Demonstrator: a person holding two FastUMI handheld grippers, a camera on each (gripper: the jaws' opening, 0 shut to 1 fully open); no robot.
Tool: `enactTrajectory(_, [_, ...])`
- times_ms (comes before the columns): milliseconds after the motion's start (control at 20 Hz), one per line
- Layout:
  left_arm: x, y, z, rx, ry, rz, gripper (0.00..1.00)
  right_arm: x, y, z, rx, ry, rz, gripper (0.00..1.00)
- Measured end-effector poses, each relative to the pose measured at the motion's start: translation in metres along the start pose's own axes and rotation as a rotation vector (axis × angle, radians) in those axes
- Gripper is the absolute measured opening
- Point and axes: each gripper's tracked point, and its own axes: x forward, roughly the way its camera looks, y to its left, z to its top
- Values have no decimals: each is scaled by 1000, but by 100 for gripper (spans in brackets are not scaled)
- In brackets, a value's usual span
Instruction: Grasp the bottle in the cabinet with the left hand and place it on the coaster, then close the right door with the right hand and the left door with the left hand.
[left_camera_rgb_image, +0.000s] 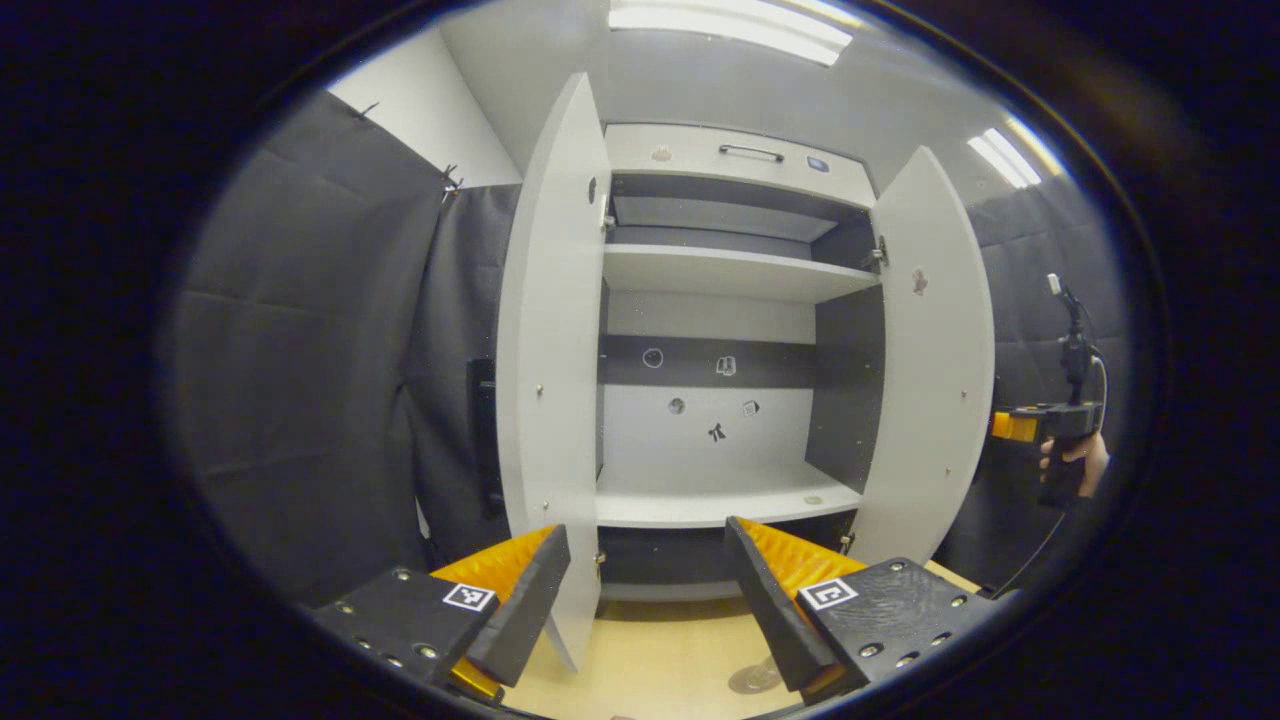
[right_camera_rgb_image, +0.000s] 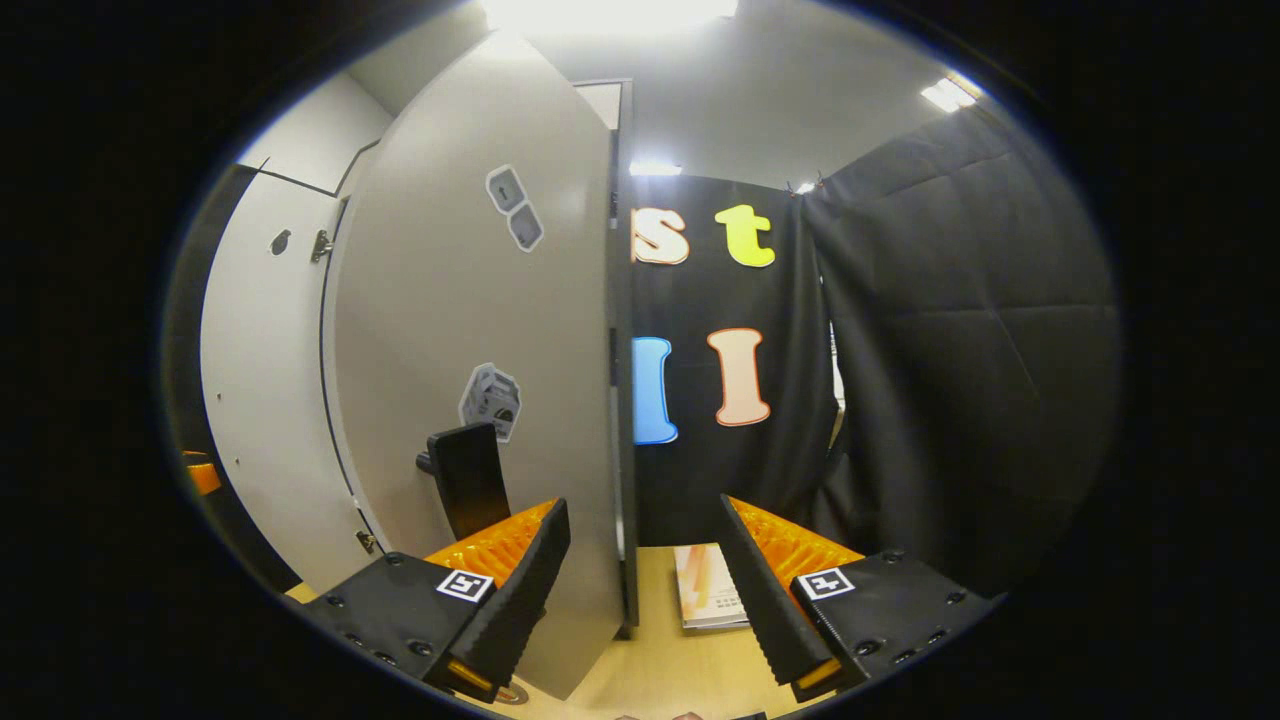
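The white cabinet (left_camera_rgb_image: 720, 270) stands in front of me with both doors swung out. In the left gripper view the left door (left_camera_rgb_image: 548, 380) is close on the left and the right door (left_camera_rgb_image: 925, 360) on the right. My left gripper (left_camera_rgb_image: 647, 535) is open, level with the lower shelf (left_camera_rgb_image: 720, 505) and short of it. A round grey disc, perhaps the coaster (left_camera_rgb_image: 755, 680), lies on the wooden table under its right finger. My right gripper (right_camera_rgb_image: 642, 505) is open, and the free edge of the right door (right_camera_rgb_image: 480, 330) stands between its fingers. The door's black handle (right_camera_rgb_image: 467, 480) is just left of it.
A person's hand holds the other gripper (left_camera_rgb_image: 1060, 430) beyond the right door in the left gripper view. A thin booklet (right_camera_rgb_image: 710, 590) lies on the wooden table (right_camera_rgb_image: 690, 670) by the wall. Black cloth walls close the booth on both sides.
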Motion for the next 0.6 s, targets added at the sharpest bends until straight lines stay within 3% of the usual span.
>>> enactTrajectory(300, [-16,41,-9,13,6,54,94,21,70,4,-33,-20,93,95])
enactTrajectory(600, [-30,98,-14,38,-6,147,94,20,84,4,12,-53,63,95])
